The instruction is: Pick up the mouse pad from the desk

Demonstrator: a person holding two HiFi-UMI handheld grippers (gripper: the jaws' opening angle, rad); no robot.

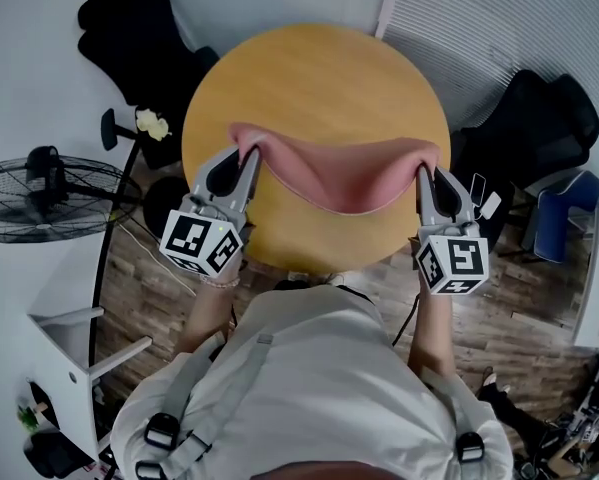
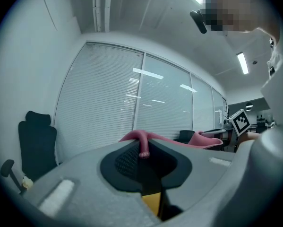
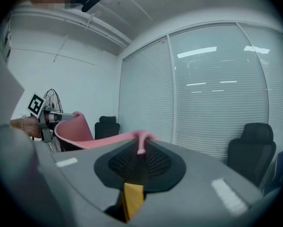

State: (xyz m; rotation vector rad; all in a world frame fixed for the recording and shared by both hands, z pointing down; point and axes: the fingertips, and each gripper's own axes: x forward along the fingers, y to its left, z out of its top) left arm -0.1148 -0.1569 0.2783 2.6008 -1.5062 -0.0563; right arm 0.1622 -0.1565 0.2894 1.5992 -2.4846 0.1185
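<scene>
Head view only: round wooden counter (image 1: 319,68) from above, fan (image 1: 39,200) at 9 o'clock of frame, black chair (image 1: 139,28) at 11, second chair (image 1: 544,118) at 3. Neither gripper view shows the counter. They show white blinds (image 2: 108,98) and ceiling lights (image 2: 243,63), which the head view misses.

Left gripper (image 1: 247,154): at 9 o'clock of the counter, pointing about level toward 12, marker cube (image 1: 201,243) on the person's side. In its own view the jaws are nearly together, pinching the left edge of the mouse pad (image 1: 344,173), with a pink lip poking down between the pads. The other gripper's cube sits at 3 o'clock in that view.

Mouse pad: pink, floppy, strung between both grippers over the counter's near half. Ends are held high and the middle sags in a U toward 6 o'clock. From above I can't tell if the sag clears the top. In the gripper views it hangs in the air, curled.

Right gripper (image 1: 425,173): at 3 o'clock of the counter, nose tipped slightly down. Jaws narrow, clamped on the pad's right edge. Its view shows the left gripper at 9 o'clock, in front of the fan.

Both forearms (image 1: 211,313) come in from 6 o'clock.
</scene>
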